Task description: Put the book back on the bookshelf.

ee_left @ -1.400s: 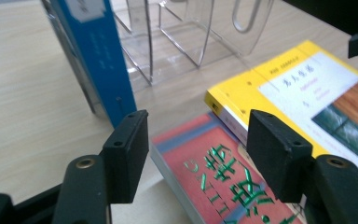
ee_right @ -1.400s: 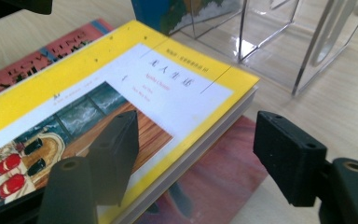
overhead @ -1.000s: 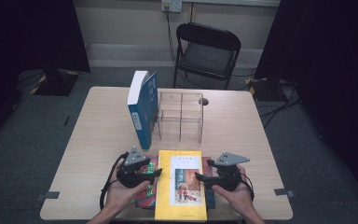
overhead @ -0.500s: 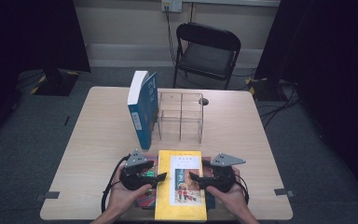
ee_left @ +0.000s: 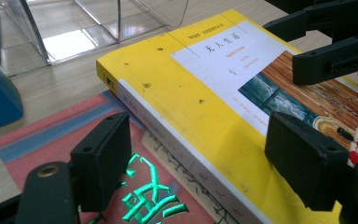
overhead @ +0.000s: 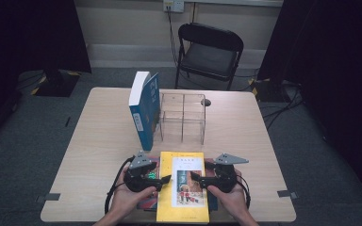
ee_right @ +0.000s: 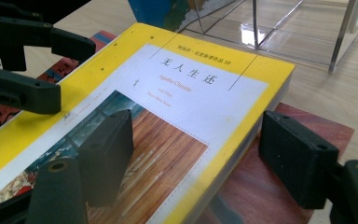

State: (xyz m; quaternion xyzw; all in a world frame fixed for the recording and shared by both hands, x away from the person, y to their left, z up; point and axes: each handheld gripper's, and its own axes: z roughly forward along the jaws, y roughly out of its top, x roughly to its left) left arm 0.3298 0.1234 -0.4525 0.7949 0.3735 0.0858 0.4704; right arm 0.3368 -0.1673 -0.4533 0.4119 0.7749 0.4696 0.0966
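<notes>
Lying at the table's (overhead: 99,141) near edge, the yellow book (overhead: 183,193) rests on a red book (ee_left: 51,140). The left gripper (overhead: 162,180) straddles its left edge and the right gripper (overhead: 195,178) its right edge; both sets of jaws have just been opening and press nothing. Farther back stand a clear organizer (overhead: 183,117) and an upright blue book (overhead: 143,109).

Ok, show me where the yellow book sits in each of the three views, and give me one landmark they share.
High view: yellow book low centre, between both grippers.
Left gripper view: yellow book runs diagonally across the middle, over a red book.
Right gripper view: yellow book covers the centre.
Shared landmark: clear divider rack beyond the book.
</notes>
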